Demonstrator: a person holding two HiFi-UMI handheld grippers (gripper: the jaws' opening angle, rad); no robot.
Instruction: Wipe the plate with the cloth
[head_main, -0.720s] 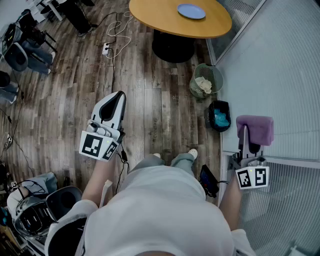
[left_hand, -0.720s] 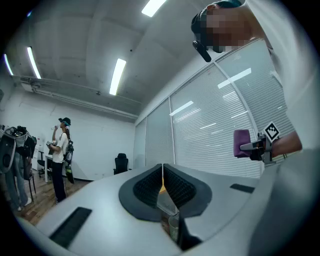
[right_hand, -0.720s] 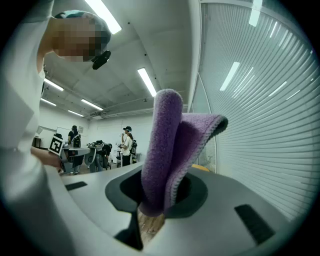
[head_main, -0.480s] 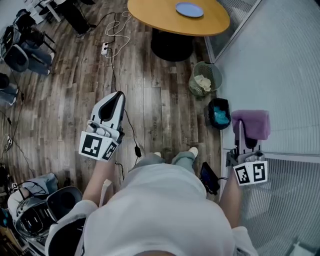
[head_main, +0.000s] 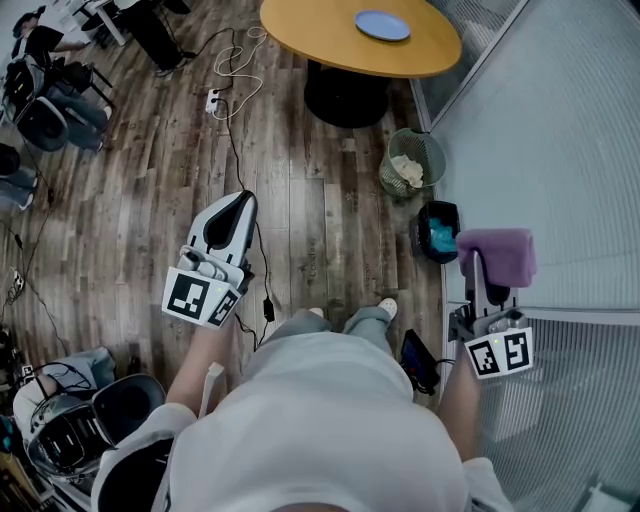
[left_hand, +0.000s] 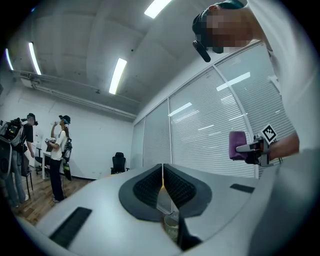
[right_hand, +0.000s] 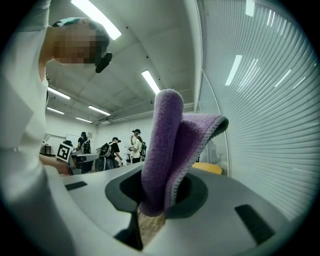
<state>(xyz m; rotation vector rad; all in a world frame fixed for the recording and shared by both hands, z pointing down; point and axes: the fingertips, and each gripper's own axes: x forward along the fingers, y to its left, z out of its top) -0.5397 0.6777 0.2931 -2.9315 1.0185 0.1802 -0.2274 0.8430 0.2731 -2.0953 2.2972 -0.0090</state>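
Note:
A blue plate (head_main: 383, 25) lies on the round wooden table (head_main: 320, 40) far ahead in the head view. My right gripper (head_main: 484, 262) is shut on a folded purple cloth (head_main: 497, 253), which stands up out of the jaws (right_hand: 167, 150) in the right gripper view. My left gripper (head_main: 236, 205) is held out level over the floor, shut with nothing between its pads (left_hand: 163, 186). Both grippers are far from the plate. The table edge (right_hand: 207, 168) shows behind the cloth.
A mesh waste bin (head_main: 413, 160) and a dark bin with blue contents (head_main: 438, 232) stand by the glass wall (head_main: 560, 170) on the right. Cables (head_main: 232, 70) run over the wood floor. Office chairs (head_main: 45, 105) and several people (left_hand: 60, 155) are at the left.
The right gripper with the cloth has shifted a little left and down in the head view. The left gripper has edged slightly forward. The view has shifted little.

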